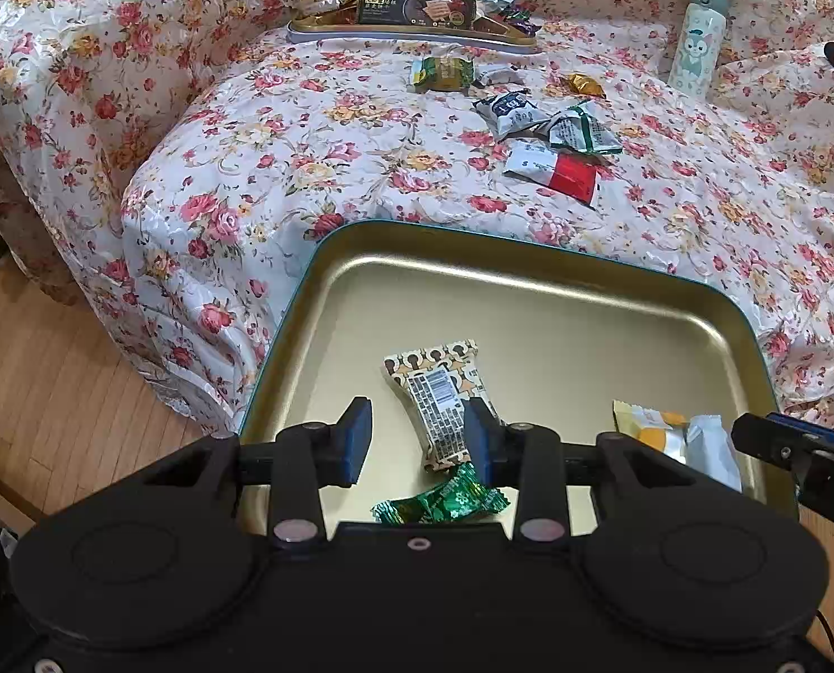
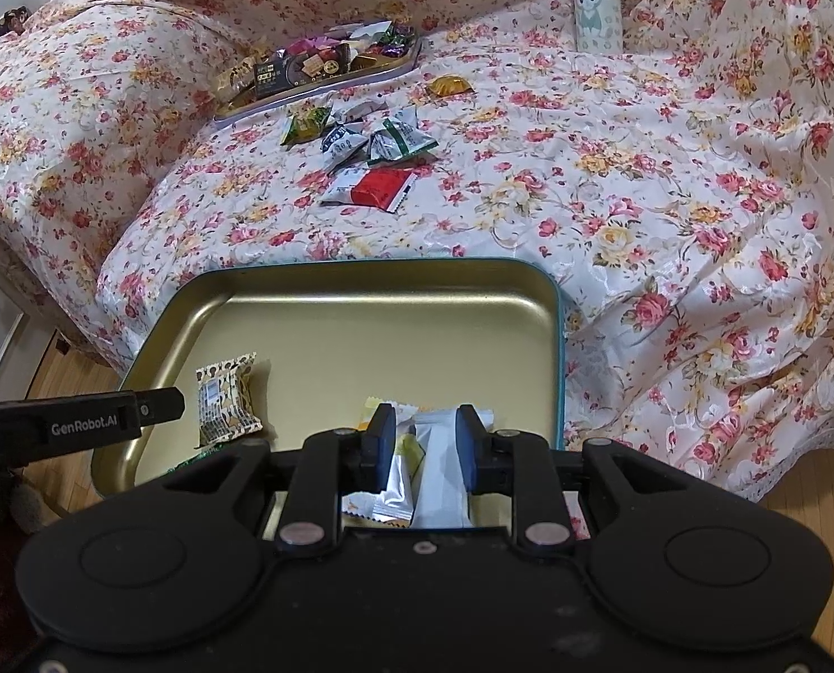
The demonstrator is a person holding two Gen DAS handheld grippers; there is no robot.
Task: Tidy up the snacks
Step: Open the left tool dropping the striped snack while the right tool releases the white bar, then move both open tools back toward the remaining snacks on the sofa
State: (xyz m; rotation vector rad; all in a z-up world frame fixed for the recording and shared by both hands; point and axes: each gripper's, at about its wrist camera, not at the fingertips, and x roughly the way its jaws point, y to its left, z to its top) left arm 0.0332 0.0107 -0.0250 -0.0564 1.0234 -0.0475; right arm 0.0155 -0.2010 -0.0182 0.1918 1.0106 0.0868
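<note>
A brown-patterned snack packet (image 1: pixel 436 404) lies in the gold metal tray (image 1: pixel 529 303), under the half-wide, empty left gripper (image 1: pixel 417 440). At its three o'clock, the right gripper (image 2: pixel 419 448) pinches a white snack packet (image 2: pixel 439 471). Loose snacks (image 1: pixel 551 168) lie at twelve o'clock on the floral bed cover (image 1: pixel 304 157).

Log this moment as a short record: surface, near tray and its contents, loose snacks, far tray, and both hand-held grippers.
surface: floral cloth
near tray: gold inside, holds a patterned packet, a green candy, a yellow packet and a white packet
loose snacks: red-and-white packet and several smaller packets beyond it, on the cloth
far tray: piled with snacks
bottle: upright, far right
left hand-held gripper: open above the near tray, holding nothing
right hand-held gripper: nearly closed above the white packet; grip unclear
</note>
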